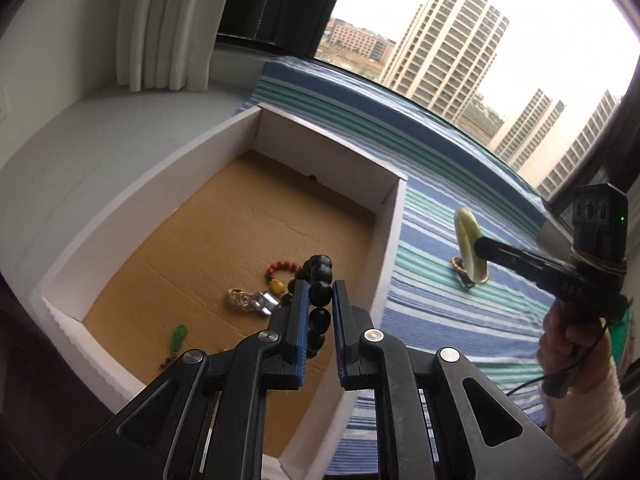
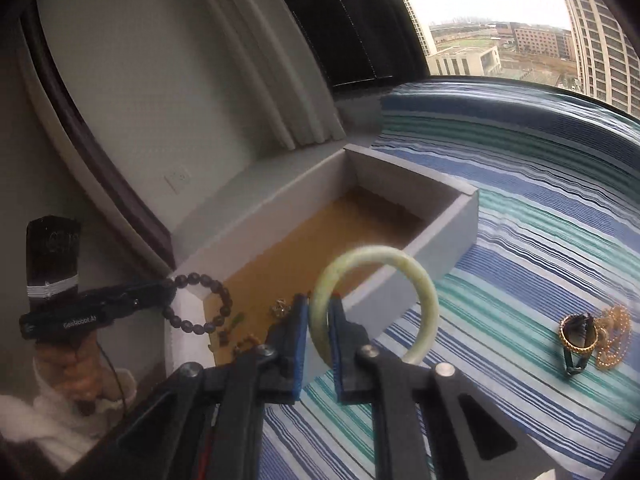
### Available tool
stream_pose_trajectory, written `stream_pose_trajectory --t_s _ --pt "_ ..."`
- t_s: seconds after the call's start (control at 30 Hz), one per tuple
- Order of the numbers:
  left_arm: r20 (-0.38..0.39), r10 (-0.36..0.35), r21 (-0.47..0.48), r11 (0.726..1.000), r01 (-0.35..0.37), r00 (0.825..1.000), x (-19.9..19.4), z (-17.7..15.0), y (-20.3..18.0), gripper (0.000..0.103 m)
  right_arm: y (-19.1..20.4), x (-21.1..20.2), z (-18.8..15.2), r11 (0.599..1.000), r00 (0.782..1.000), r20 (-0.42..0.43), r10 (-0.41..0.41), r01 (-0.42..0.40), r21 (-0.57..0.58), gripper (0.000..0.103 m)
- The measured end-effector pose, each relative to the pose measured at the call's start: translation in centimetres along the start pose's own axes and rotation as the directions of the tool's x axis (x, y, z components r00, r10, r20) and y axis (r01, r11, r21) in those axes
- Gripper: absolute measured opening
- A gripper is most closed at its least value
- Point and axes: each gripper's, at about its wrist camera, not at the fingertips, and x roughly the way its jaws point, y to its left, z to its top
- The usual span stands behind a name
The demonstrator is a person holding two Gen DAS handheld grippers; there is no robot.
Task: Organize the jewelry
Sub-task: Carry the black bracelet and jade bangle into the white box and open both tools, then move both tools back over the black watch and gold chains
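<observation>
A white box point(image 1: 394, 220) with a brown cardboard floor sits on a striped cloth point(image 1: 440, 320). My left gripper point(image 1: 320, 285) hangs over the box's near right part, shut on a dark bead bracelet point(image 1: 320, 264). In the right wrist view that bracelet point(image 2: 225, 300) dangles from the left gripper point(image 2: 170, 289) above the box's near corner. My right gripper point(image 2: 319, 305) is shut on a pale green bangle point(image 2: 427, 300), held upright above the cloth beside the box point(image 2: 440, 240). The left wrist view shows the bangle point(image 1: 468, 240) in the right gripper point(image 1: 480, 246), off the cloth.
On the box floor lie a red bead bracelet point(image 1: 285, 267), an amber bead point(image 1: 279, 287), silver pieces point(image 1: 250, 301) and a green pendant point(image 1: 178, 338). A gold ring on a dark clip point(image 2: 576, 336) and a gold chain point(image 2: 614, 332) lie on the cloth at right. A window runs behind.
</observation>
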Motion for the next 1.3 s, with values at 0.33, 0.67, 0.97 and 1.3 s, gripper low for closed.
stream_pose_trajectory --t_s 0.33,0.67,0.97,1.3 --pt "-0.130 0.219 -0.049 0.973 -0.227 0.967 8.2 1.0 7.8 0.010 2.3 14.0 5.4 0.989 0.986 -0.142 -0.092 0.074 -0.124 0.011" --pt "-0.149 0.288 0.012 0.957 -0.289 0.946 9.7 -0.6 6.1 0.065 1.8 21.9 5.2 0.949 0.928 -0.241 -0.284 0.236 -0.210 0.040" --pt "-0.014 0.248 0.100 0.964 -0.246 0.969 5.4 -2.3 -1.0 0.074 3.4 13.7 3.1 0.967 0.971 -0.109 -0.211 0.191 -0.168 0.048" --pt "-0.100 -0.020 0.266 0.963 0.047 0.995 6.8 -9.5 -13.7 0.086 -2.0 1.7 -9.7 0.909 0.905 -0.080 -0.418 0.415 -0.051 0.063"
